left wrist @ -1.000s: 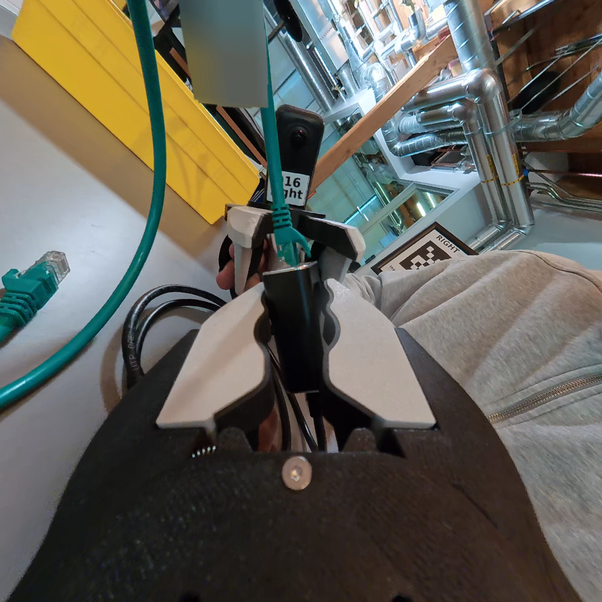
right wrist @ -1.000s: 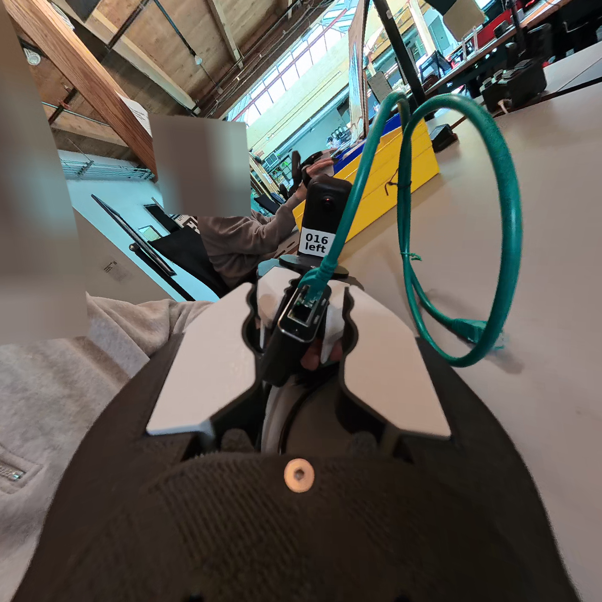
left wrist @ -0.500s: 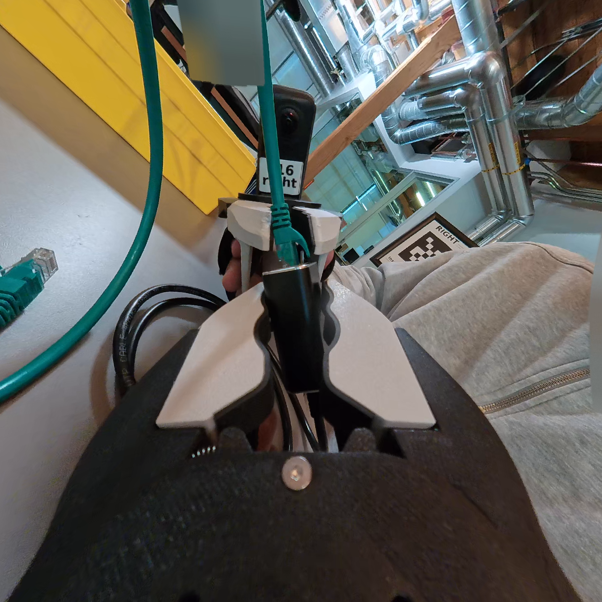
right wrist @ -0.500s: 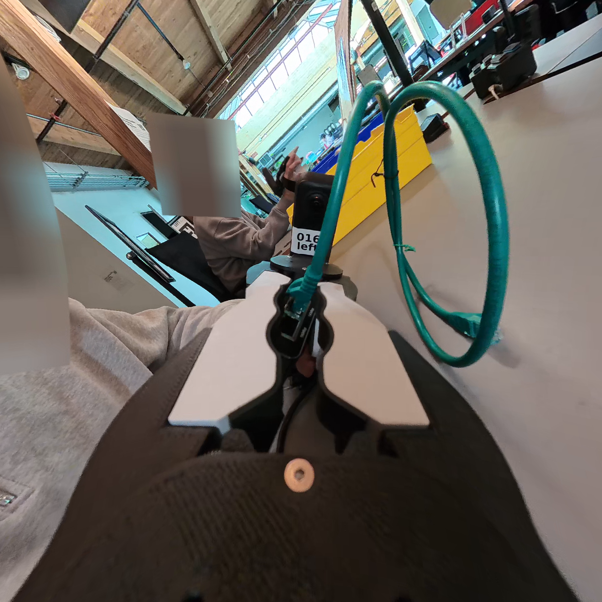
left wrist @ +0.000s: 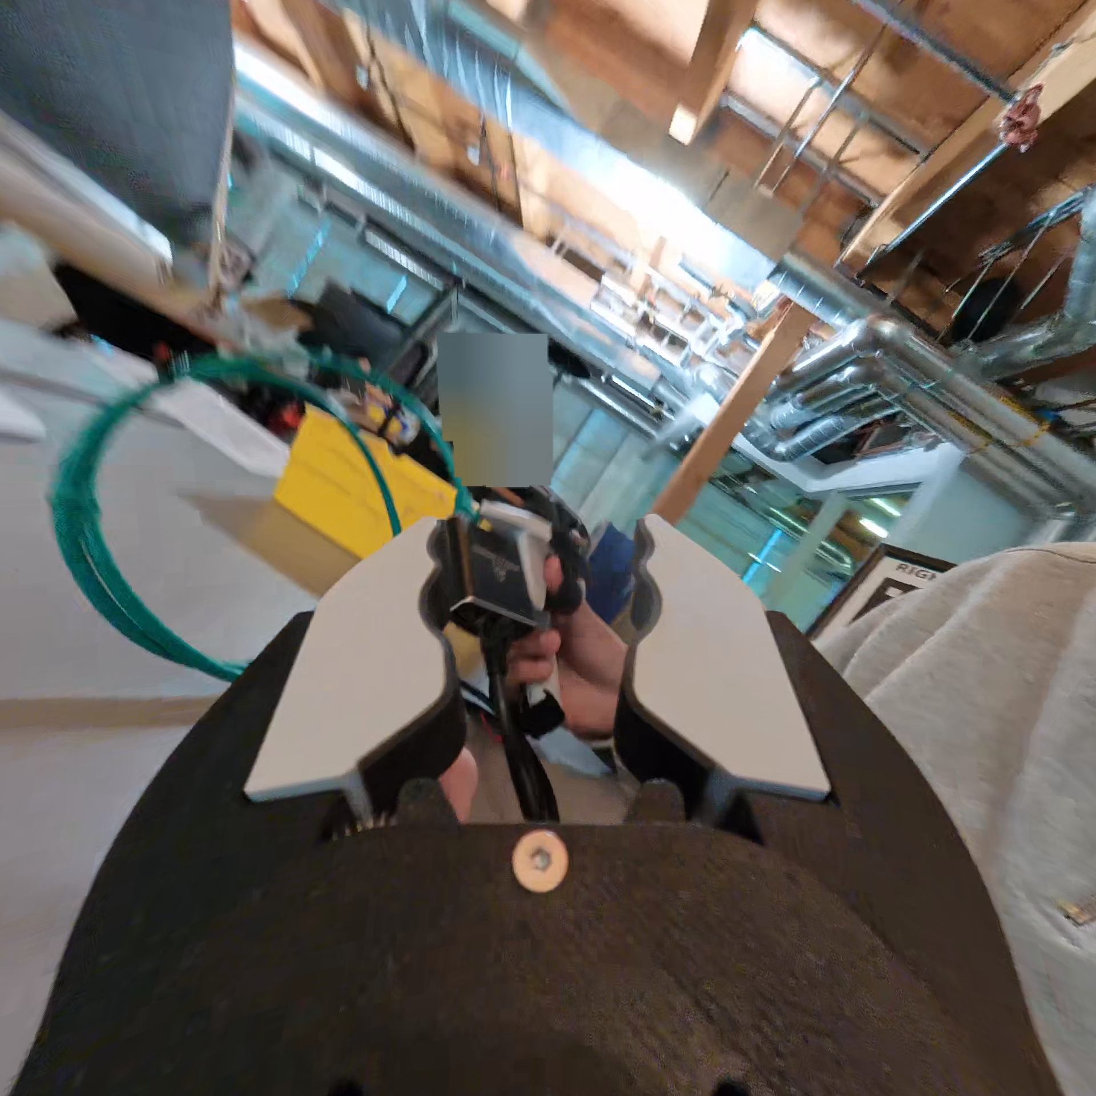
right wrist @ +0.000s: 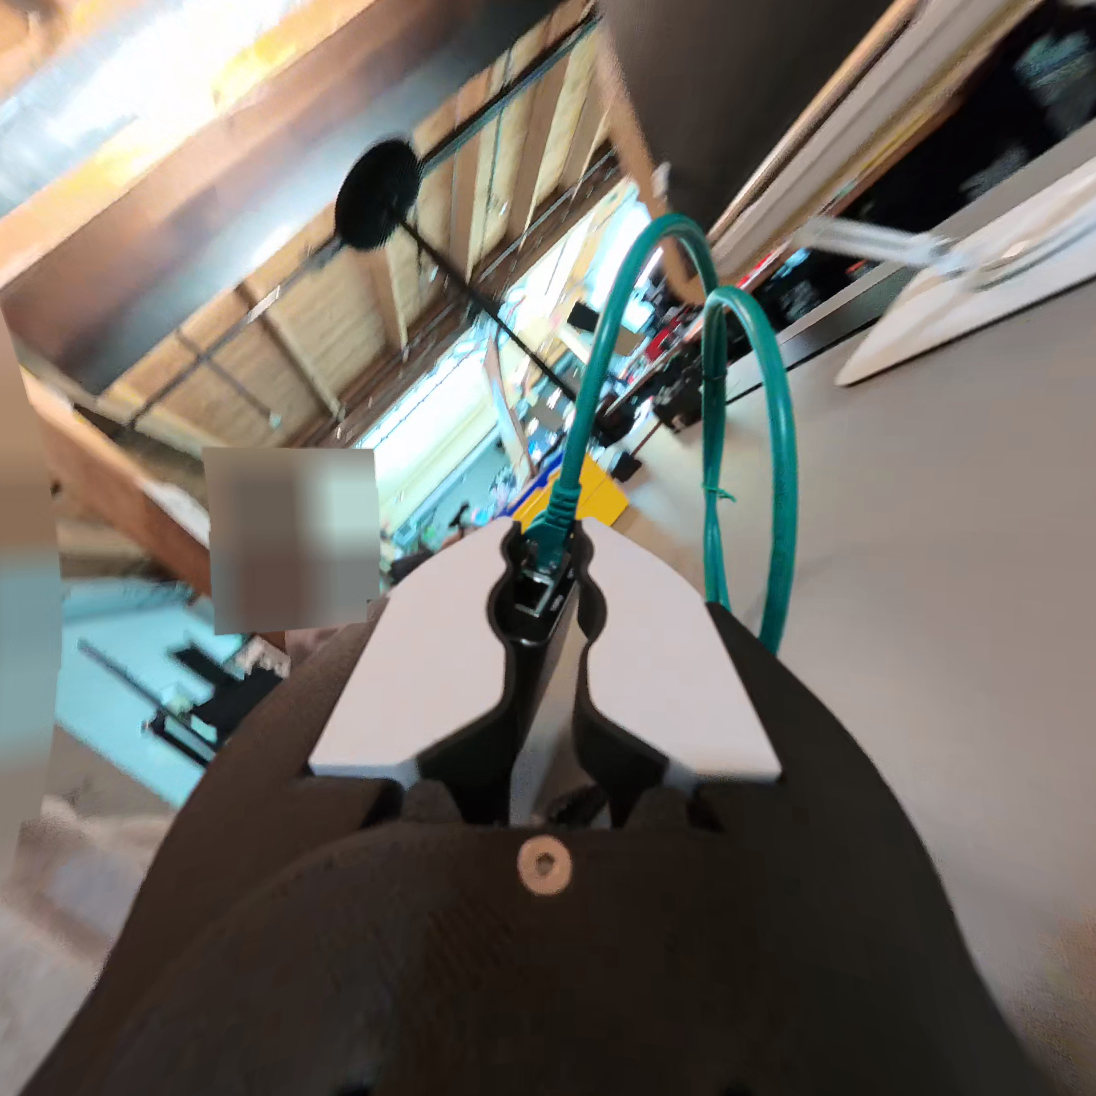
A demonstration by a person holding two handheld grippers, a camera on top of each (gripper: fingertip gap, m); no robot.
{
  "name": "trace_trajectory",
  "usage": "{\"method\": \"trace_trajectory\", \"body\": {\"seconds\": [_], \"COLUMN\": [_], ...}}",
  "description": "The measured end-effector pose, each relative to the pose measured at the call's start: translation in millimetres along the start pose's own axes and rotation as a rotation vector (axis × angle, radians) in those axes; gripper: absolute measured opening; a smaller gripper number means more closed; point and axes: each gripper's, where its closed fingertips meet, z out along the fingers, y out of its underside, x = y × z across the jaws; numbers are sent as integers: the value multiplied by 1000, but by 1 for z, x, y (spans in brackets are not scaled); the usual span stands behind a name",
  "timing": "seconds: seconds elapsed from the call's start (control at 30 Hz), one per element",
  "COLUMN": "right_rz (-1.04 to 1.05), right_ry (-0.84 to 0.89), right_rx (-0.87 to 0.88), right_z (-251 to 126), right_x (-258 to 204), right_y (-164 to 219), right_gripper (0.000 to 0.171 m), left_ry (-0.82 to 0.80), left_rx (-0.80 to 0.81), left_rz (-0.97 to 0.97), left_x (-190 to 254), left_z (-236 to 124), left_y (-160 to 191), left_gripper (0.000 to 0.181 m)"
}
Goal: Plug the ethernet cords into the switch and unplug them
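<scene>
In the right wrist view my right gripper (right wrist: 548, 525) is shut on the black switch (right wrist: 537, 611). A green ethernet plug (right wrist: 557, 516) sits in one of its ports, and an empty port shows beside it. The green cord (right wrist: 783, 445) loops up and down to the table. In the left wrist view my left gripper (left wrist: 539, 525) is wide open. The switch (left wrist: 495, 569) stands between its fingers without being pressed, held from the far side by the right gripper's white finger (left wrist: 529, 563). A black power cord (left wrist: 504, 682) hangs from the switch.
The grey table (right wrist: 919, 593) lies to the right, with a yellow bin (right wrist: 605, 498) at its far side; the bin also shows in the left wrist view (left wrist: 338, 474). A person's hand (left wrist: 587, 658) and grey sleeve (left wrist: 949, 711) are close behind the switch.
My right gripper closed on the switch, then my left gripper opened and let it go. Both views have swung, and the switch now rests in the right gripper alone.
</scene>
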Motion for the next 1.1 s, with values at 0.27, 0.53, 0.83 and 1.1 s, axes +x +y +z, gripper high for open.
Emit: {"method": "trace_trajectory", "body": {"seconds": [0.27, 0.53, 0.83, 1.1], "right_rz": [68, 127, 212, 210], "right_ry": [97, 9, -43, -44], "right_rx": [174, 157, 195, 136], "right_z": [-10, 9, 9, 11], "right_x": [6, -32, -35, -33], "right_y": [-15, 19, 16, 28], "right_gripper": [15, 16, 15, 16], "left_ry": [79, -14, -144, -234], "left_rx": [-86, -115, -4, 88], "left_rz": [-228, -605, -340, 25], "left_x": [49, 43, 23, 14], "left_z": [28, 41, 31, 23], "left_y": [43, 119, 86, 44], "left_gripper": [29, 44, 71, 102]}}
